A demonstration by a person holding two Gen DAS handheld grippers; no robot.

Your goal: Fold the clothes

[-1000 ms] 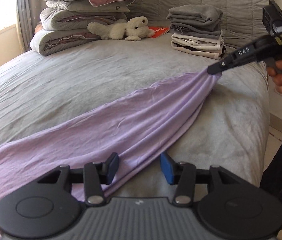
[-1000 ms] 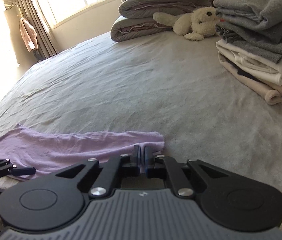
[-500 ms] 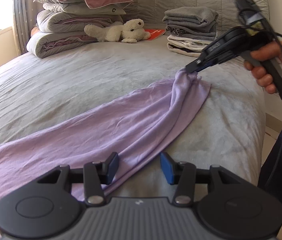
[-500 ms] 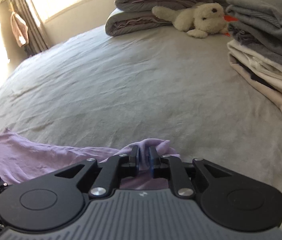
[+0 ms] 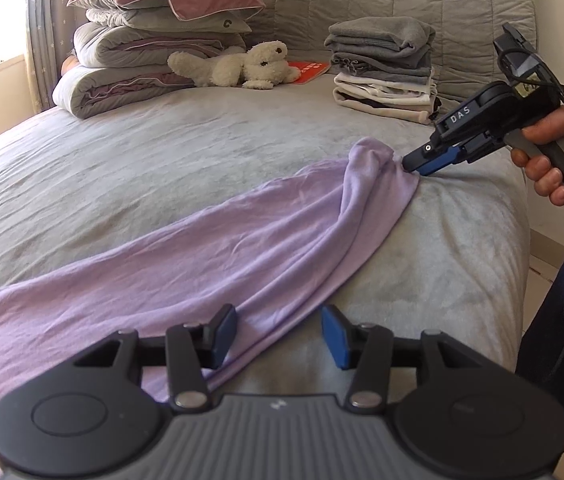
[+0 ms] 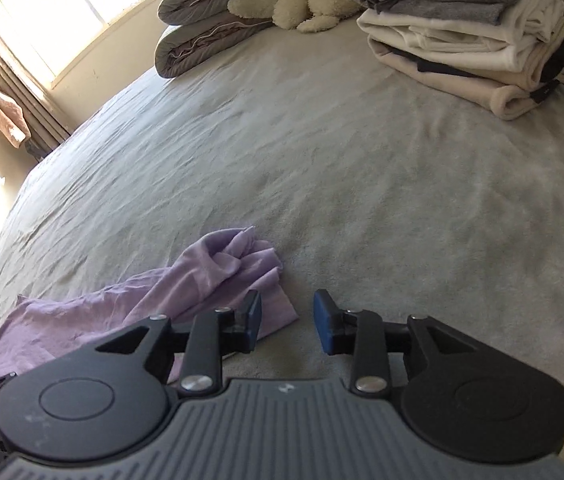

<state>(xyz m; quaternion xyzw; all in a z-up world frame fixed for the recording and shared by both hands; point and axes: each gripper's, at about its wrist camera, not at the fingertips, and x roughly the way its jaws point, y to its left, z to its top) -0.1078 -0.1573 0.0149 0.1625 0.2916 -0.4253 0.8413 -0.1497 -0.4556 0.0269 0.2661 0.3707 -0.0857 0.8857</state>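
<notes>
A lilac garment (image 5: 210, 264) lies stretched across the grey bed (image 5: 162, 168), from the near left to a bunched corner (image 6: 234, 264) at the right. My left gripper (image 5: 280, 332) stands open over the garment's near edge, and a fold runs between its pads without being pinched. A hand holds my right gripper (image 5: 417, 166) low at the bunched corner. In its own view the right gripper (image 6: 287, 326) has jaws that are opening. The cloth lies loose on the bed by the left finger (image 6: 252, 320), and no pad presses it.
A stack of folded grey and white clothes (image 5: 381, 68) sits at the bed's far right. A white plush toy (image 5: 242, 66), a red booklet (image 5: 309, 70) and piled duvets with pillows (image 5: 142, 52) line the headboard. The bed's right edge drops beside a dark blue trouser leg (image 5: 561, 320).
The right gripper came down to the bed with the garment's corner, rolled, and opened, letting the cloth go. The taut cloth slackened and bunched. The left gripper stayed put.
</notes>
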